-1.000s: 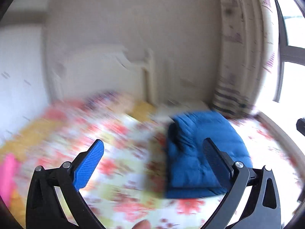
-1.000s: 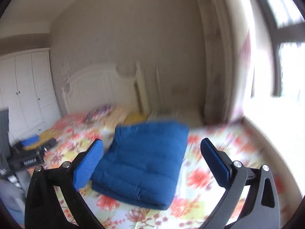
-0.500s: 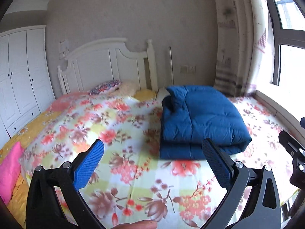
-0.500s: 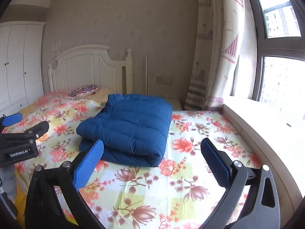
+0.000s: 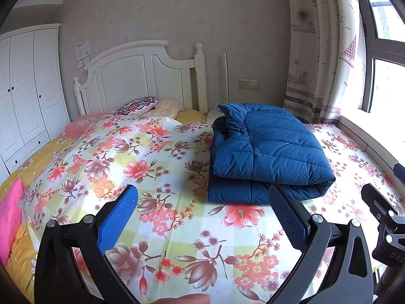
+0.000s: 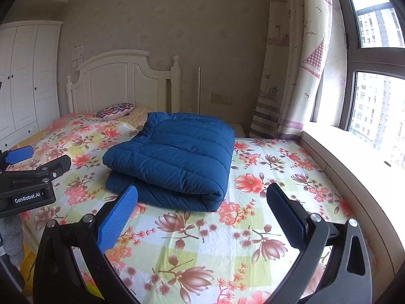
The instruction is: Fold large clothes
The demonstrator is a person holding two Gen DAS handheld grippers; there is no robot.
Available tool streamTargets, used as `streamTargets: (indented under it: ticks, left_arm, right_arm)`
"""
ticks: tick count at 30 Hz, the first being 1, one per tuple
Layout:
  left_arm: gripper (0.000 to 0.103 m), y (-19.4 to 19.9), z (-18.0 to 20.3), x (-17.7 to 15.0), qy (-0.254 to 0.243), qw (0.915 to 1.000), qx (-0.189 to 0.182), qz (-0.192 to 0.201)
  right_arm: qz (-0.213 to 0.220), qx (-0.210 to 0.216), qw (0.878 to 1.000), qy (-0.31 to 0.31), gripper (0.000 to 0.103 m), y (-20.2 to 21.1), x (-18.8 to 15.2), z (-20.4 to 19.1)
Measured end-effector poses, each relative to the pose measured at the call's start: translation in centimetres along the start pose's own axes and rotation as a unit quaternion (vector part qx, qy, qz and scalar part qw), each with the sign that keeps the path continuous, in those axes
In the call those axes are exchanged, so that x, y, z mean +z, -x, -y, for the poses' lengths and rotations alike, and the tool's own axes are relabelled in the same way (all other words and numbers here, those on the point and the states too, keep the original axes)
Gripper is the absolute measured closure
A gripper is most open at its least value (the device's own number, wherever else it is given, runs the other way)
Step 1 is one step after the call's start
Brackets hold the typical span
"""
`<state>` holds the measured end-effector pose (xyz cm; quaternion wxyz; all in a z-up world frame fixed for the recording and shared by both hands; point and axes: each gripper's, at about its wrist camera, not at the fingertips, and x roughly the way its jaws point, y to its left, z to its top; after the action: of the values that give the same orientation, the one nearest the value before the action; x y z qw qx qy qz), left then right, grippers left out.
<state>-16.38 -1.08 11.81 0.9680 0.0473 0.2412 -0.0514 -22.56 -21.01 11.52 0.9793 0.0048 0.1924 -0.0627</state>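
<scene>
A blue quilted down jacket (image 5: 265, 152) (image 6: 174, 157) lies folded into a thick rectangular bundle on the flowered bedsheet (image 5: 152, 167) (image 6: 265, 177). My left gripper (image 5: 202, 202) is open above the sheet, short of the jacket's near left edge, with nothing between its blue pads. My right gripper (image 6: 202, 202) is also open and empty, held back from the jacket's near right side. The left gripper's body (image 6: 30, 177) shows at the left edge of the right wrist view. The right gripper's black body (image 5: 387, 228) shows at the right edge of the left wrist view.
A white headboard (image 5: 141, 76) and pillows (image 5: 138, 105) stand at the far end of the bed. A white wardrobe (image 5: 25, 88) is on the left. A curtain (image 6: 291, 63), a window (image 6: 374, 76) and a window ledge (image 6: 341, 157) run along the right. A pink cloth (image 5: 8, 215) lies at the near left.
Both grippers have pulled back from the jacket and steadied; the earlier blur is gone. The jacket stays folded in place, and both grippers remain open.
</scene>
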Motion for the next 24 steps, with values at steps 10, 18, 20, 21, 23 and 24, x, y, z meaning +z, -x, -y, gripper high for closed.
streamTargets:
  ticks: [10, 18, 20, 21, 23, 24]
  left_arm:
    - [0.004, 0.04, 0.00, 0.00, 0.001, 1.0000, 0.001, 0.001]
    - [0.004, 0.12, 0.42, 0.03, 0.000, 1.0000, 0.002, 0.000]
    - [0.004, 0.12, 0.43, 0.05, 0.000, 1.0000, 0.001, 0.000]
    - [0.004, 0.11, 0.44, 0.05, 0.000, 1.0000, 0.001, 0.000]
    - [0.004, 0.13, 0.43, 0.05, 0.000, 1.0000, 0.001, 0.000]
    - [0.004, 0.13, 0.45, 0.05, -0.001, 1.0000, 0.001, 0.000]
  right_arm:
    - [0.002, 0.003, 1.000, 0.000, 0.002, 0.17, 0.02, -0.05]
    - [0.002, 0.004, 1.000, -0.001, 0.002, 0.21, 0.05, 0.04]
    - [0.002, 0.003, 1.000, 0.000, 0.002, 0.20, 0.03, 0.02]
    - [0.002, 0.003, 1.000, -0.001, 0.002, 0.21, 0.04, 0.00]
    - [0.002, 0.003, 1.000, -0.001, 0.002, 0.21, 0.04, 0.00]
    - [0.002, 0.003, 1.000, 0.000, 0.002, 0.21, 0.04, -0.01]
